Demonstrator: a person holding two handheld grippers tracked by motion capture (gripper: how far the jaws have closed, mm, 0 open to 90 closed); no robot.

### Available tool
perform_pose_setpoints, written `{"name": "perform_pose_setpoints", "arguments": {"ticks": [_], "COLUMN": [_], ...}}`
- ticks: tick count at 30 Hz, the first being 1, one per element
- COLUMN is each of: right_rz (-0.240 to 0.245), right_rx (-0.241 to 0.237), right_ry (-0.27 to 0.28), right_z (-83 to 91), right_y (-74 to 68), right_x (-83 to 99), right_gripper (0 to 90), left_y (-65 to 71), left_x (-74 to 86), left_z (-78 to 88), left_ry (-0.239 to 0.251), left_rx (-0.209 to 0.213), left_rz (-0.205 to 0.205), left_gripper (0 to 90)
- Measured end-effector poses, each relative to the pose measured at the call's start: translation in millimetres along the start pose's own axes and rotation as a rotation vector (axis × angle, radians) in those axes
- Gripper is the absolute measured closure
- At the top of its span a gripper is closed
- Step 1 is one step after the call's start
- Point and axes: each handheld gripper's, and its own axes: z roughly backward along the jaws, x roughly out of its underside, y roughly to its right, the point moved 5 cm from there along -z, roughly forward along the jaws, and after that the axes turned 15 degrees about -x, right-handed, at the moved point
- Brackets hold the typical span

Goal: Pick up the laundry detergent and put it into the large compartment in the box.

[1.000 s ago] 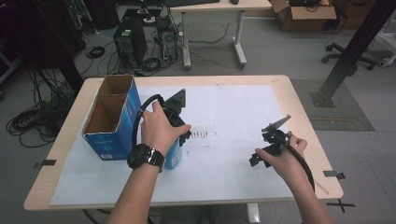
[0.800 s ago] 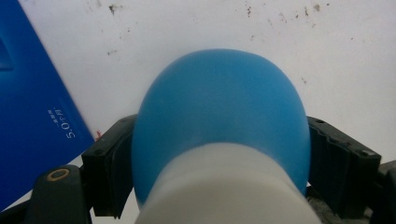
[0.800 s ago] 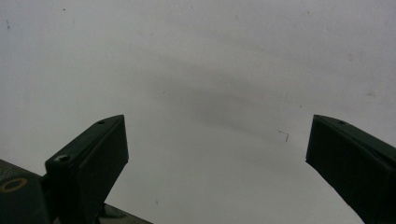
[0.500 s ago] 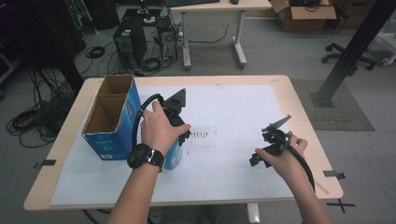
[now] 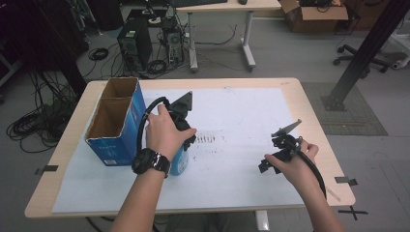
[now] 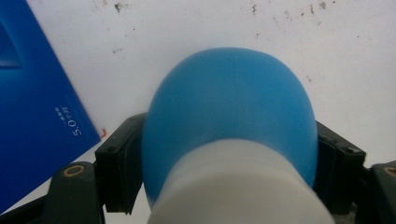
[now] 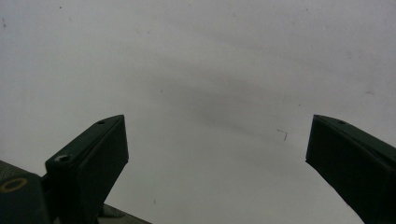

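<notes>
A blue bottle (image 6: 229, 107) with a white top stands on the white sheet, close beside a blue box. My left gripper (image 6: 224, 154) is shut on it, one black jaw pressed to each side of its body. In the high view the bottle (image 5: 181, 162) shows below the person's left hand, which covers most of the left gripper (image 5: 186, 137). My right gripper (image 5: 265, 165) is low over the sheet at the right, apart from the bottle. Its jaws stand wide open around bare white sheet in the right gripper view (image 7: 217, 135).
An open-topped blue cardboard box (image 5: 116, 121) stands at the table's left, its blue side (image 6: 32, 93) near the bottle. A white sheet (image 5: 241, 111) with faint dark marks covers the wooden table (image 5: 309, 111). Beyond the table are computer towers (image 5: 133, 46) and cables on the floor.
</notes>
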Motion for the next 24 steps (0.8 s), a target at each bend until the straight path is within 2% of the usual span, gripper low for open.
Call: {"name": "perform_pose_setpoints", "arguments": {"ticks": [15,24], "right_rz": [0.004,0.002], "right_rx": [-0.006,-0.005], "right_ry": [-0.005,0.002], "right_z": [-0.9,0.4], "right_y": [-2.7,-1.3], "right_x": [0.0,0.9], "right_gripper": [5.7,5.7], "left_y": [-1.2,-1.3], "left_x": [-0.3,-0.7], "left_z": [0.3,0.5], "left_ry": [0.003,-0.004], "left_rx": [-0.002,0.013], "left_rz": [0.0,0.002], "left_gripper": [32.5,36.5]}}
